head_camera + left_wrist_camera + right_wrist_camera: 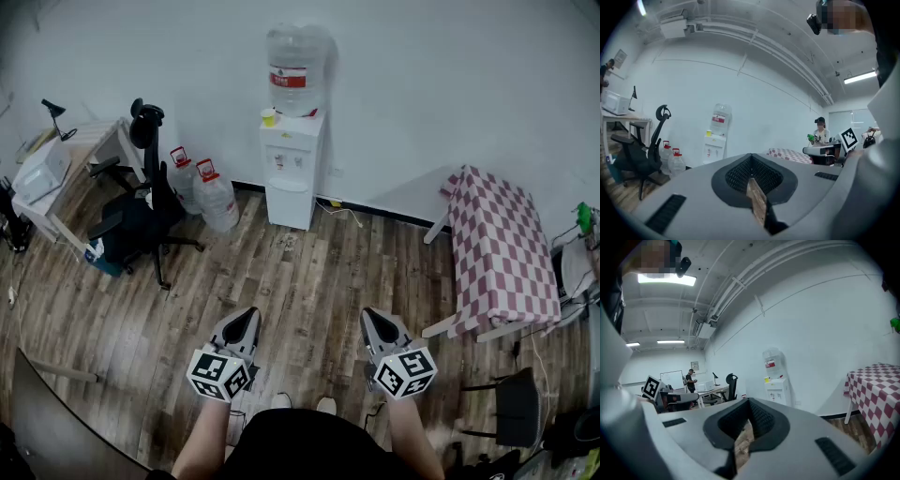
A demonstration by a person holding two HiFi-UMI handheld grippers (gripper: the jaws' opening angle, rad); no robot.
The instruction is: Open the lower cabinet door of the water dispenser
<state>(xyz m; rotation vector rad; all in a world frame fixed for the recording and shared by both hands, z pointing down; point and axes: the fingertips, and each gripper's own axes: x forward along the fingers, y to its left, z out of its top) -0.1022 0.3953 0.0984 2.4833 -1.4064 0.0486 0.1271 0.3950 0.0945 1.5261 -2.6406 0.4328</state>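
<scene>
**Approach to the dispenser, both tools clenched on nothing**

At the approach stage, judging by the layout. Find the water dispenser [292,164] at 12 o'clock in the head view, against the far wall and well apart from both tools, with its lower cabinet door [290,204] shut flat at the base. Note the left tool [251,314] at 7 o'clock and the right tool [370,317] at 5 o'clock, each clenched tight and empty, pointing almost level over the wooden floor [309,272].

To do this step well:

- Walk straight toward 12 o'clock, skirting the 2 spare jugs [208,192] and the office chair [141,220] at 10 o'clock and the checked bench [497,253] at 3 o'clock.
- Crouch to bring 1 tool down to door height.
- Release that tool before arrival, ready to pinch the door's free edge or handle.
- Cannot tell the hinge side from here, so check up close before pulling.
- Pull gently along the door's arc, to avoid rocking the big bottle [296,66] on top.

Only in the head view: both tools together, the floor route and the door itself.

Only in the left gripper view: a person [819,133] at 3 o'clock, behind another bench.

Only in the right gripper view: a second person [690,377] at 9 o'clock, near a whiteboard [671,377].

Confirmed in both gripper views and not from above: pads pressed together, with nothing between them.
</scene>
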